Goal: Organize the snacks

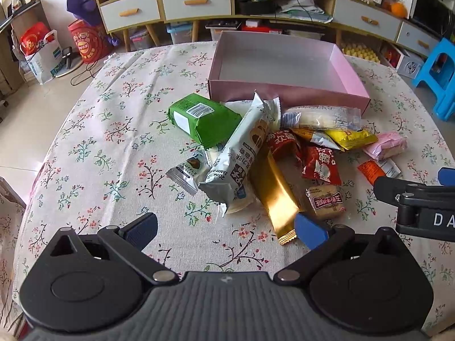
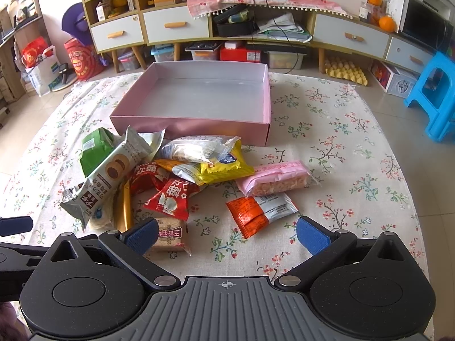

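Observation:
A pile of wrapped snacks lies on the floral tablecloth in front of an empty pink box [image 1: 284, 91] [image 2: 199, 129]. In it are a green pack [image 1: 204, 120] [image 2: 95, 149], a long grey biscuit pack [image 1: 241, 153] [image 2: 105, 179], a gold bar [image 1: 274, 193], red packets [image 2: 170, 196], a yellow packet [image 2: 224, 167], a pink bar [image 2: 275, 177] and an orange-and-silver packet [image 2: 261, 213]. My left gripper [image 1: 226, 231] is open and empty just before the pile. My right gripper [image 2: 227, 234] is open and empty near the orange packet.
The tablecloth [image 1: 113, 147] covers the whole table. A blue stool [image 2: 435, 96] stands to the right of the table. A long cabinet with drawers [image 2: 176, 25] lines the back wall, with bags on the floor at the left.

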Demonstrator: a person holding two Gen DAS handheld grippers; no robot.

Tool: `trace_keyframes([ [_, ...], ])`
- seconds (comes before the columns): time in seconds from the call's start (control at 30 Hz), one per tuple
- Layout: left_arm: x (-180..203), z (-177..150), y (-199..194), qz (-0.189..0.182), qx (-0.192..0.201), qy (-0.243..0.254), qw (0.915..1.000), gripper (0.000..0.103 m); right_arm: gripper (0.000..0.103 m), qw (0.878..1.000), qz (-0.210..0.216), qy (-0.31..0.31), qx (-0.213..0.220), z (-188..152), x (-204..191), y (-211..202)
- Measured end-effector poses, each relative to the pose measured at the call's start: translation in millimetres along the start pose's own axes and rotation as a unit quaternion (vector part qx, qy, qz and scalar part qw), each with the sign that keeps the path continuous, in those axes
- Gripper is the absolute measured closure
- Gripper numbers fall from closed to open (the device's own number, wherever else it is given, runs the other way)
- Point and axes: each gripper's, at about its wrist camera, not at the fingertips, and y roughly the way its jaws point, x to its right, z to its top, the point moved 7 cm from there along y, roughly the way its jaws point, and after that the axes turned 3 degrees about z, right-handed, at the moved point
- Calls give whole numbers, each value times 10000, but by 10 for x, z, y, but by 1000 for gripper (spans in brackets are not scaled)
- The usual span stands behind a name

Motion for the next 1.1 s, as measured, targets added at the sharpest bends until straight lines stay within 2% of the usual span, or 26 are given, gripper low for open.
trace_keyframes([
  [1.1,-22,15,-5,61,-4,-19,10000,0,0,10000,-20,-38,-7,-8,-3,-15],
])
